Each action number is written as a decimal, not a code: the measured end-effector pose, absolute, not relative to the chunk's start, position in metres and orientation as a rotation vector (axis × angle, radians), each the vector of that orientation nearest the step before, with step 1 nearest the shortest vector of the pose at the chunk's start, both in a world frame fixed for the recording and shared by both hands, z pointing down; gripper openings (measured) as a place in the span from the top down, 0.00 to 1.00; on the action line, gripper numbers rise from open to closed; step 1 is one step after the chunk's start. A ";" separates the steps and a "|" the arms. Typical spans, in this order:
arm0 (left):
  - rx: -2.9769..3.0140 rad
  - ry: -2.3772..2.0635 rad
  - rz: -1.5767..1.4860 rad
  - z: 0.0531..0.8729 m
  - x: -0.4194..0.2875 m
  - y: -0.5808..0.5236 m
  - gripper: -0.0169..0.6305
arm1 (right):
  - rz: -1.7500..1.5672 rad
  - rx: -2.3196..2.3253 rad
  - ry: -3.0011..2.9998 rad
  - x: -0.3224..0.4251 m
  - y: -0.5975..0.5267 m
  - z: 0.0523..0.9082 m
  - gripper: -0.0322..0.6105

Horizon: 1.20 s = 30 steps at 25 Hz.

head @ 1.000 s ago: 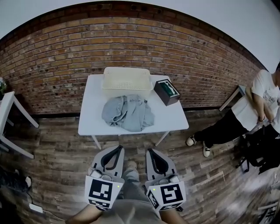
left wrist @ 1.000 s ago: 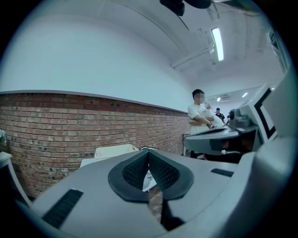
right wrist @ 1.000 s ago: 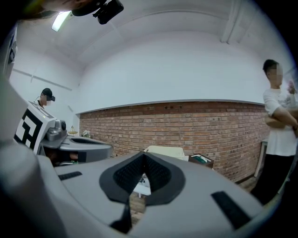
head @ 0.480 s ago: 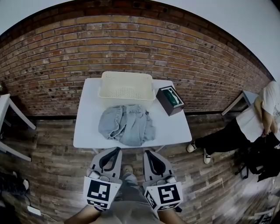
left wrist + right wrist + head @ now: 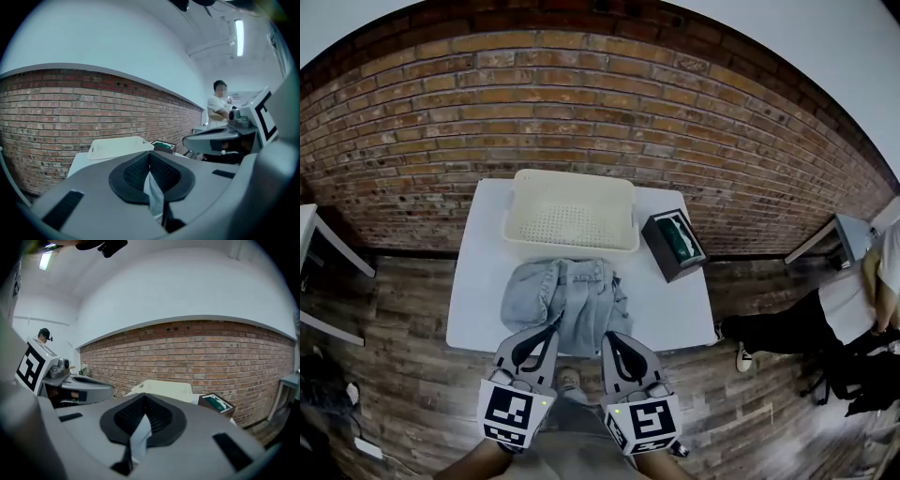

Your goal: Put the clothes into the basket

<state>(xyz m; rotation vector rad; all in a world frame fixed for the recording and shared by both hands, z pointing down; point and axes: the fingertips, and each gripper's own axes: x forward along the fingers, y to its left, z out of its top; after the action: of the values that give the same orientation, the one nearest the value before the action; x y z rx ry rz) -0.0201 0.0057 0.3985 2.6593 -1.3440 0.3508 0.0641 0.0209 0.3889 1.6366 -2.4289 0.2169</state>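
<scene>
Even, fairly bright indoor light, ceiling strip light (image 5: pixel 239 32) glaring at one o'clock, strong fisheye bending, black vignetted corners, near foreground soft

The left gripper (image 5: pixel 551 330) and right gripper (image 5: pixel 609 337) are held side by side at the lower centre of the head view, tips pointing up the frame, each with jaws pressed together and empty.

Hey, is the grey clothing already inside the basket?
No, the grey clothing lies on the white table, in front of the basket, which holds nothing.
</scene>
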 end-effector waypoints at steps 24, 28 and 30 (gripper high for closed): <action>2.423 -1.280 0.540 0.475 -0.039 -0.088 0.95 | 0.436 1.371 -2.414 0.075 -0.062 0.461 0.83; 2.399 -1.203 0.591 0.486 -0.048 -0.092 0.80 | 0.501 1.408 -2.403 0.080 -0.067 0.467 0.67; 2.372 -1.170 0.597 0.494 -0.053 -0.096 0.75 | 0.537 1.415 -2.388 0.083 -0.070 0.473 0.61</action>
<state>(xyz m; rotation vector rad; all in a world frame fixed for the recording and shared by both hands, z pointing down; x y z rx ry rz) -0.0535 -0.0957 0.4936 2.3719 -1.1698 0.5974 0.0829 -0.0701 0.4729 1.4152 -2.3879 0.5372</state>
